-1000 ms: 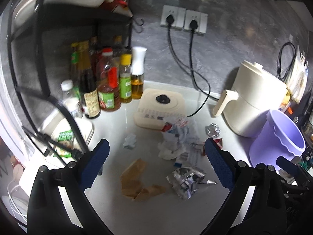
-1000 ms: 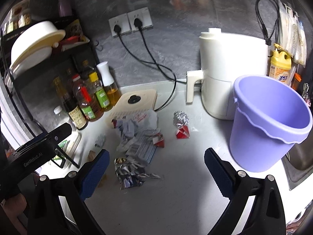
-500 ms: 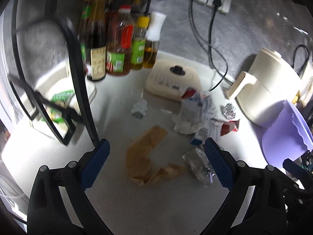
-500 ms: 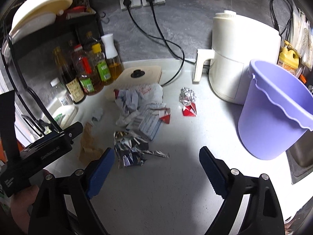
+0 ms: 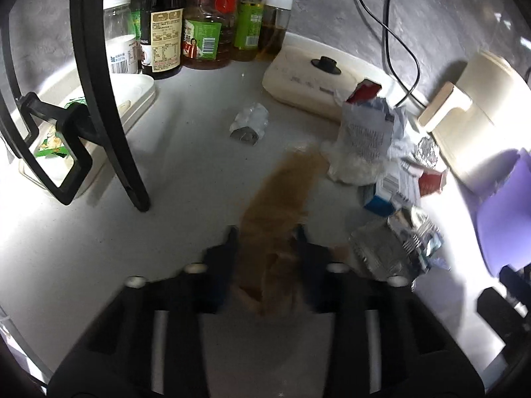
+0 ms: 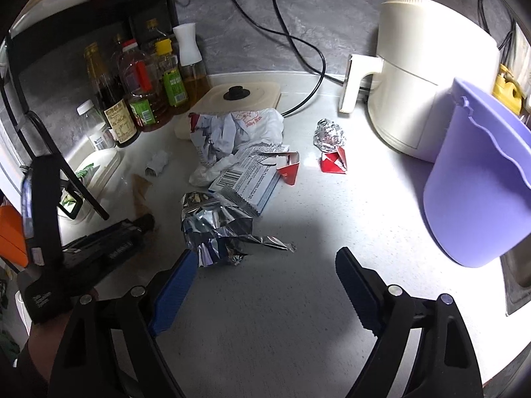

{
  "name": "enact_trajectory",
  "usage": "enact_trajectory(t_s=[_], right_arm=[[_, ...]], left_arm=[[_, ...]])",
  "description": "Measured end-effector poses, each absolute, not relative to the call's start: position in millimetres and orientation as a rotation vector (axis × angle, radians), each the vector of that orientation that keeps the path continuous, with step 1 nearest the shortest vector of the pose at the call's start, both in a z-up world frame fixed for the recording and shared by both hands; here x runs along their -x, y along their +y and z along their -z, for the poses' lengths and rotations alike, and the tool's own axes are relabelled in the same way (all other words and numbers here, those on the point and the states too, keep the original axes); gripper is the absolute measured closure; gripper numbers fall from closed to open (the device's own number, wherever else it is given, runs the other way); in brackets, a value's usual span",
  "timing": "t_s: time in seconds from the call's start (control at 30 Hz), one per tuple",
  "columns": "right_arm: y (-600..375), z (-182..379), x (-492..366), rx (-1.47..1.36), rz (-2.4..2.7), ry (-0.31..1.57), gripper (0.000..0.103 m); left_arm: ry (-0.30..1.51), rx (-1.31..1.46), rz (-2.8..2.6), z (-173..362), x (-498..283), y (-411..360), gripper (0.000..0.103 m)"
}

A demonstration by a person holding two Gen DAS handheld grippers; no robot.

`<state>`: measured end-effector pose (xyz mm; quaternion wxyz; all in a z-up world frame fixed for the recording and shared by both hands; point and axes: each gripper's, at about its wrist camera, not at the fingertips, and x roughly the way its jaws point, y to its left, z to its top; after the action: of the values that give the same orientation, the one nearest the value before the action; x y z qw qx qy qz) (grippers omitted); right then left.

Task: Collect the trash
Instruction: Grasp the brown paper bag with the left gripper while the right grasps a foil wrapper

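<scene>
Trash litters the white counter point(image 6: 298, 298). A brown paper scrap point(image 5: 282, 192) lies between the fingers of my left gripper point(image 5: 265, 232), whose jaws are closing and press its sides; this gripper also shows in the right wrist view point(image 6: 146, 222). My right gripper point(image 6: 265, 258) hangs low over the counter, its jaws wide and closing slightly with nothing between them. A crumpled silver wrapper point(image 6: 215, 229) lies just beyond its left finger. Further off are a printed packet point(image 6: 252, 179), a white crumpled bag point(image 6: 252, 126), a foil ball point(image 6: 328, 132) and red carton pieces point(image 6: 333, 162). A purple bucket point(image 6: 481, 199) stands at the right.
Sauce bottles point(image 5: 199, 33) line the back left, beside a black rack leg point(image 5: 109, 99). A cream lidded box point(image 5: 312, 79), a cream air fryer point(image 6: 424, 83) and power cables point(image 6: 298, 49) stand along the wall. A small clear wrapper point(image 5: 250, 122) lies alone. A sink edge point(image 6: 514, 282) is far right.
My left gripper has dropped to the counter and closed around the brown paper. My right gripper has come lower toward the silver wrapper, and its jaws have narrowed a little.
</scene>
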<state>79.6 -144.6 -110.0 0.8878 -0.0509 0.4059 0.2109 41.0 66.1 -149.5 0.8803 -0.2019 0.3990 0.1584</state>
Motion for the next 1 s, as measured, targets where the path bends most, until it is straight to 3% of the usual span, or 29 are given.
enact_trajectory(t_s=[0.07,1.0], right_arm=[[-143,111,-85,0.098,-0.444,0.849,0.022],[-99,143,-140,0.010,-0.638,0.996,0.022]], left_arm=[[0.828,0.412,-0.324,146,-43,63,0.088],[0.756,0.497,-0.435,137,-37,80,0.088]])
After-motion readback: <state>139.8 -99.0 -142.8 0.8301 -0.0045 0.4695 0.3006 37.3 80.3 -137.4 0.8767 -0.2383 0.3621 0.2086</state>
